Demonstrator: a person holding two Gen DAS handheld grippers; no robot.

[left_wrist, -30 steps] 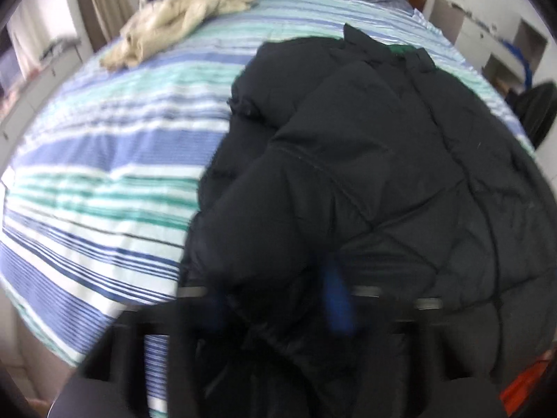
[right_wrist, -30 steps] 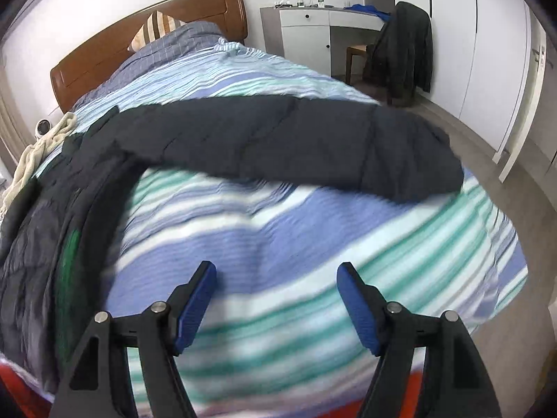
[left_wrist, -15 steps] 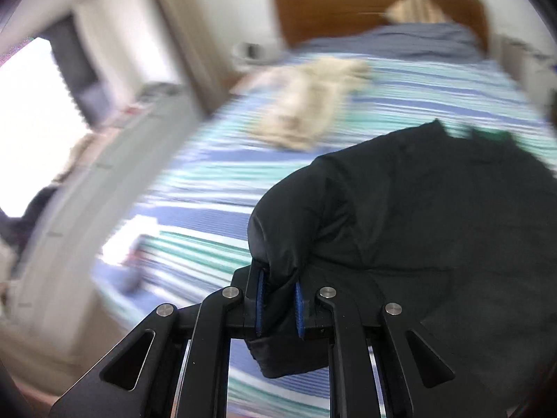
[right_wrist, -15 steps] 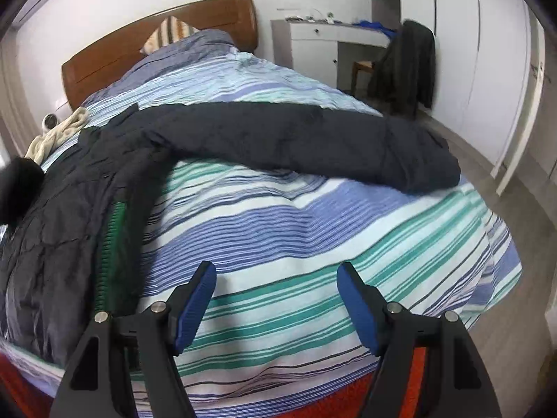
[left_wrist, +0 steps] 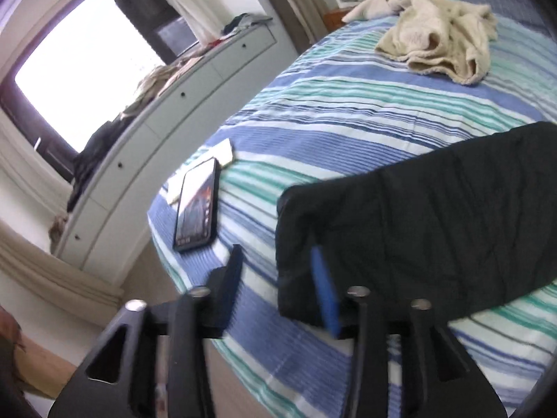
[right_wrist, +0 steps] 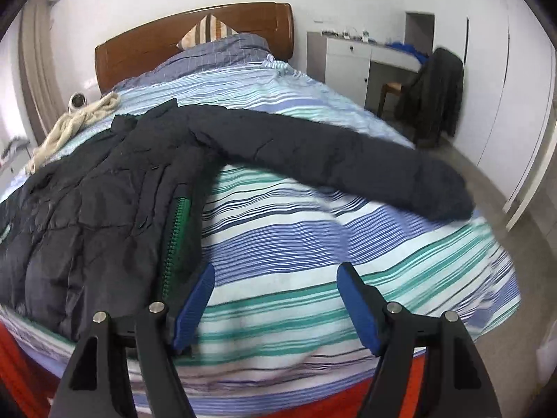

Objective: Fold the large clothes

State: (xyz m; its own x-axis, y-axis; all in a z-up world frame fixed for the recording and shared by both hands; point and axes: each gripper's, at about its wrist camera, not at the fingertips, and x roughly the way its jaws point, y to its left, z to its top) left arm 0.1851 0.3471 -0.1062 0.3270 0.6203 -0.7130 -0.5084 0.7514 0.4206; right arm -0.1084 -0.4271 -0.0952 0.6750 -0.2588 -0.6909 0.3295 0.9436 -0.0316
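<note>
The left gripper (left_wrist: 278, 289) is opening, and the cuff of the black jacket's sleeve (left_wrist: 417, 230) seems to lie just past its blurred right pad, no longer pinched. The right gripper (right_wrist: 275, 303) hangs spread wide with nothing in it above the striped bedspread (right_wrist: 313, 244). The jacket (right_wrist: 104, 191) lies flat on the bed, its other sleeve stretched out. Beyond are a phone (left_wrist: 196, 205), a cream sweater (left_wrist: 438, 35) and the headboard (right_wrist: 195, 35).

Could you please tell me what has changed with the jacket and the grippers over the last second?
The left gripper pulled the jacket's sleeve out sideways across the bed and let go; its jaws are opening. The right gripper stayed open and empty.
</note>
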